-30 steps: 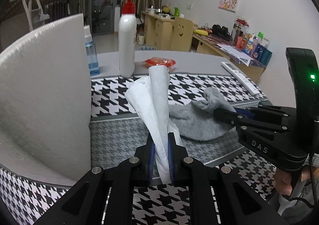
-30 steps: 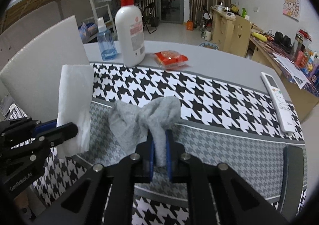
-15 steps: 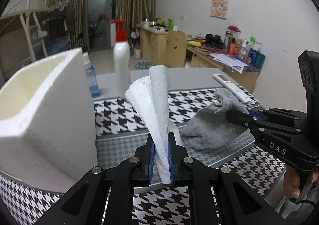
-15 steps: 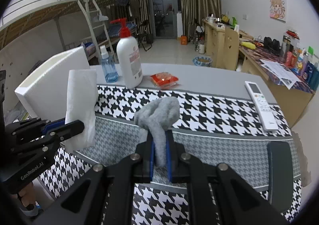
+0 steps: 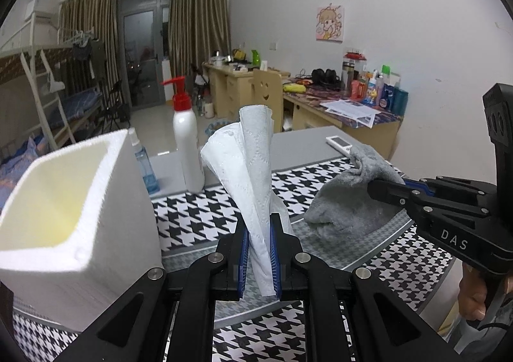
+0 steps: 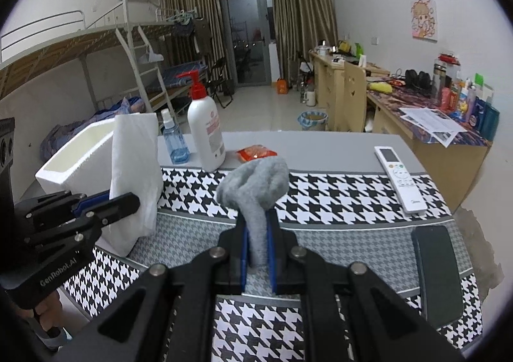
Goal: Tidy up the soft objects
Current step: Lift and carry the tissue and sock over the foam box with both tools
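Both soft things were in hand, off the table: the left gripper (image 5: 259, 253) clamped a white paper towel (image 5: 247, 166), the right gripper (image 6: 257, 249) pinched a grey cloth (image 6: 256, 182). Next, likely — carry them over the white foam box (image 5: 69, 201) at left and release. The box floor stayed hidden.

Embossed white paper towel (image 5: 253, 176) and a fuzzy grey knit sock (image 6: 256, 189) sit in matt black plastic grippers with bright metal pins. The white foam box (image 5: 80, 217) looks grainy; the pump bottle (image 6: 206, 134) is glossy plastic, above a woven houndstooth cloth (image 6: 336, 192).
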